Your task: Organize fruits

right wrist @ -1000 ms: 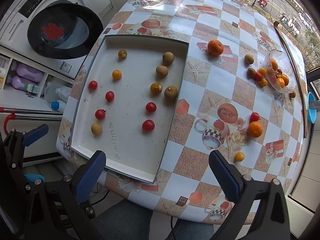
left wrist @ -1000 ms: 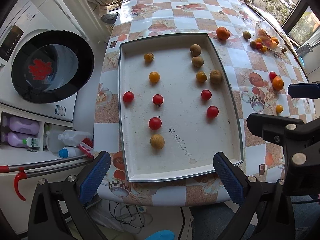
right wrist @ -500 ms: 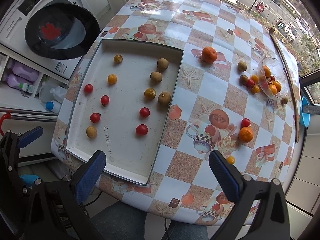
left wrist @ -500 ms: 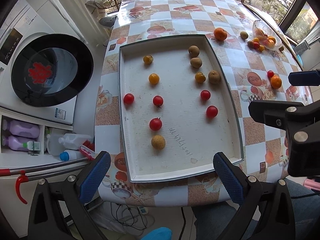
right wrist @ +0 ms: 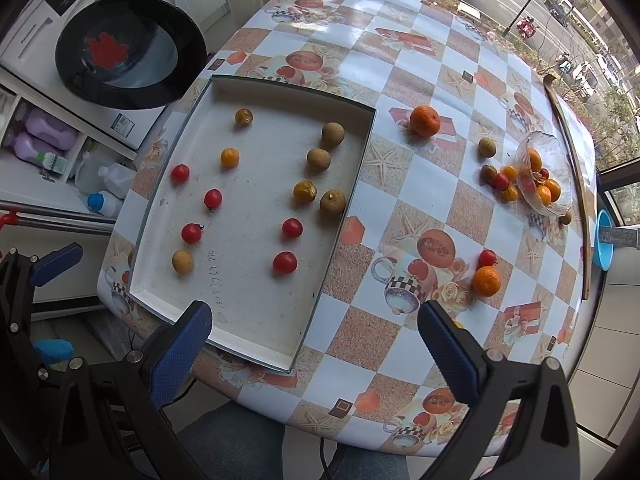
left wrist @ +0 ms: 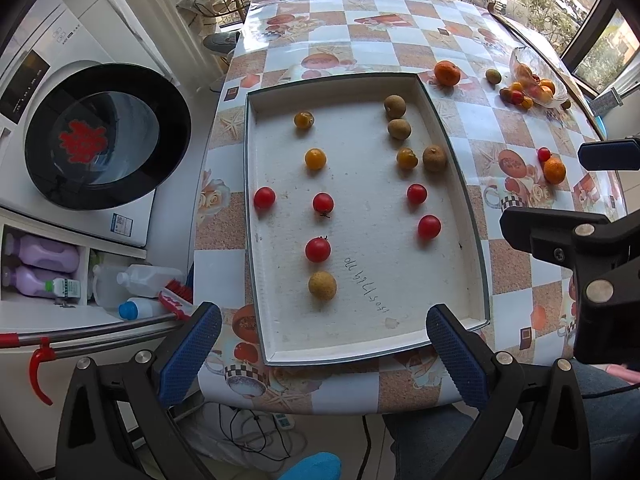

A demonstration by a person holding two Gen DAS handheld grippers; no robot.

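Observation:
A white tray [left wrist: 360,344] [right wrist: 256,344] lies on the checked table and holds several red tomatoes, small orange fruits and brown longans. Loose on the table are a mandarin [right wrist: 425,121] beyond the tray's far right corner, and an orange [right wrist: 486,280] with a red tomato [right wrist: 487,257] to the right. A tipped glass bowl [right wrist: 540,148] with spilled small fruits lies at the far right. My left gripper [left wrist: 320,344] is open and empty above the tray's near edge. My right gripper [right wrist: 316,344] is open and empty above the table's near edge.
A washing machine [left wrist: 100,136] with a round black door stands left of the table. Bottles [left wrist: 44,256] sit on a low shelf below it. A blue bowl [right wrist: 604,240] sits past the table's right edge. My right gripper's body [left wrist: 592,264] shows at the left wrist view's right side.
Both grippers have drawn back and risen slightly from the table, so the tray and fruit look a little smaller. No fruit has moved. Both grippers stay open.

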